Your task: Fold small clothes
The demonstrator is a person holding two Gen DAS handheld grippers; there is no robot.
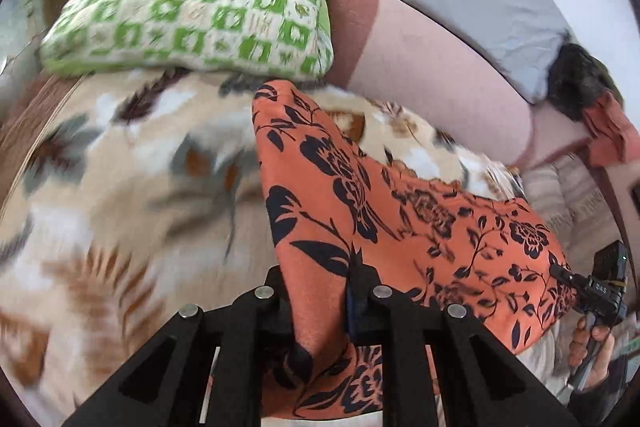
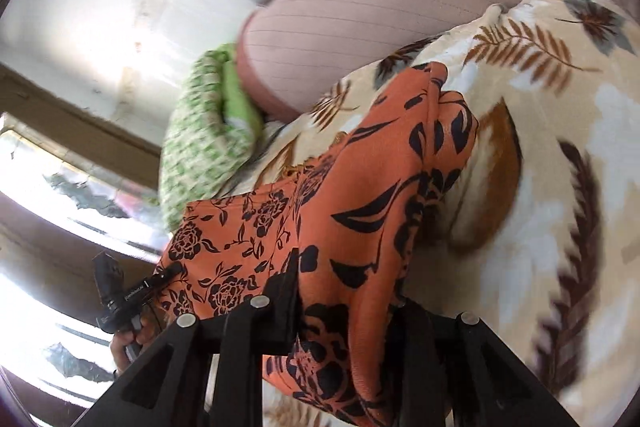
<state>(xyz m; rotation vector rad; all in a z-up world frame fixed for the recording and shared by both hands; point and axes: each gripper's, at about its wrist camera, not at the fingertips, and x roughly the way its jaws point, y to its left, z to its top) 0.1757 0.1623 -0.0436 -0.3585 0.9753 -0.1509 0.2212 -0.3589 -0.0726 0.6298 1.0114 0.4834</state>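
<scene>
I count one orange floral garment (image 1: 360, 187), and two grippers: my left gripper (image 1: 320, 291) and my right gripper (image 2: 344, 311). One green checked pillow (image 1: 200, 3), one grey pillow (image 1: 492, 7), one leaf-print blanket (image 1: 120, 187), one pink mattress (image 1: 432, 75).

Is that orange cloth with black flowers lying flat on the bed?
No, the orange cloth with black flowers is lifted off the leaf-print blanket, pinched at both ends.

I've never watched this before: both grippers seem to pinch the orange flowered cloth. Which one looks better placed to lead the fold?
Neither clearly. The left gripper and right gripper each clamp an edge of the orange cloth, lifted together over the blanket. Probably both move together.
</scene>
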